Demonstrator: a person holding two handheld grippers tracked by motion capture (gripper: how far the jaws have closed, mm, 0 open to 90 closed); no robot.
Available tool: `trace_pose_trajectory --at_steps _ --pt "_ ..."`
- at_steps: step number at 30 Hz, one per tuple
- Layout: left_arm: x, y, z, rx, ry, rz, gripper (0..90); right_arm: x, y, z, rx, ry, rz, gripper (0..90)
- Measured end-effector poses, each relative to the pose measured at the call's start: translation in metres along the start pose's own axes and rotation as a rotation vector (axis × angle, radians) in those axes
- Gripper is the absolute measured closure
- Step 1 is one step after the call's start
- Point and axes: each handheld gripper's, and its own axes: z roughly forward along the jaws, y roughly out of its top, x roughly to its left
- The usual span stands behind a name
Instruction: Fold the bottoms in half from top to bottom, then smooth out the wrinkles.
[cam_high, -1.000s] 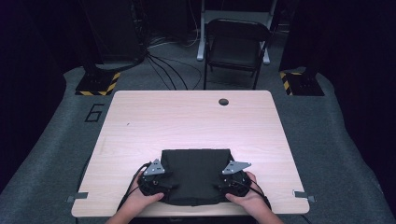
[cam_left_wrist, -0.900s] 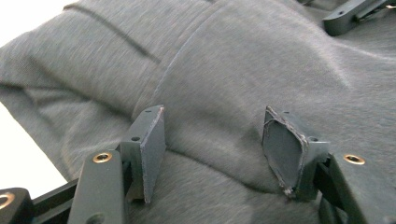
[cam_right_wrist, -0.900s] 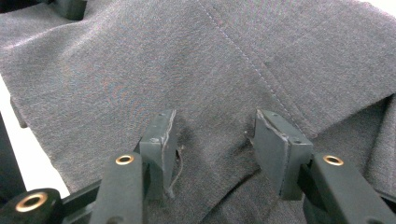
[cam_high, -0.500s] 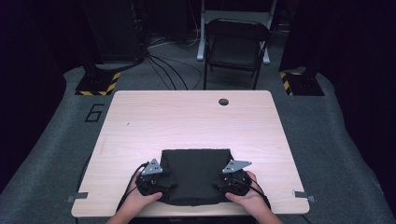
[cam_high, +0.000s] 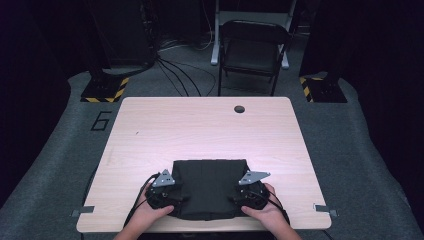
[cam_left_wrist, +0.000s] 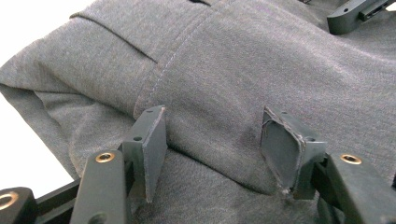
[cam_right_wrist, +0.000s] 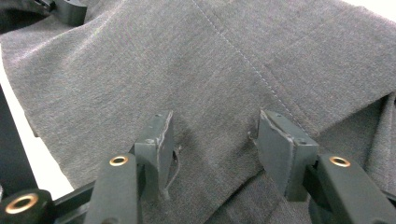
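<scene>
A folded dark grey garment (cam_high: 210, 187) with stitched seams lies flat near the table's front edge. My left gripper (cam_high: 178, 198) rests on its left side. In the left gripper view the jaws (cam_left_wrist: 212, 135) stand wide apart, and a soft ridge of the cloth (cam_left_wrist: 233, 70) rises between the pads without being pinched. My right gripper (cam_high: 235, 198) rests on the garment's right side. Its jaws (cam_right_wrist: 212, 140) have just been opening, with flat cloth (cam_right_wrist: 187, 60) between the pads and a loose thread at the left pad (cam_right_wrist: 161, 140).
The light wood table (cam_high: 200, 125) has a round cable hole (cam_high: 239, 108) at the back. A black folding chair (cam_high: 252, 45) and floor cables lie beyond it. The garment sits close to the table's front edge, with both hands just behind the grippers.
</scene>
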Motion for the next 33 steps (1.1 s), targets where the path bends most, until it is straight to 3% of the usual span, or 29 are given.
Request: trace_pose_trajectory --at_steps 14,23,27,33 --pt "0.007 0.010 -0.027 -0.066 0.018 -0.025 40.6 -0.003 0.014 -0.023 -0.069 0.001 0.037 42.0" --pt "0.015 0.016 -0.037 -0.086 0.040 -0.057 40.6 -0.003 0.026 -0.033 -0.091 -0.023 0.007 42.0" --pt "0.020 0.017 -0.044 -0.093 0.064 -0.076 40.6 -0.006 0.029 -0.035 -0.091 -0.037 -0.010 42.0" --pt "0.031 0.012 -0.057 -0.097 0.106 -0.111 40.4 -0.010 0.027 -0.038 -0.098 -0.053 0.011 41.7"
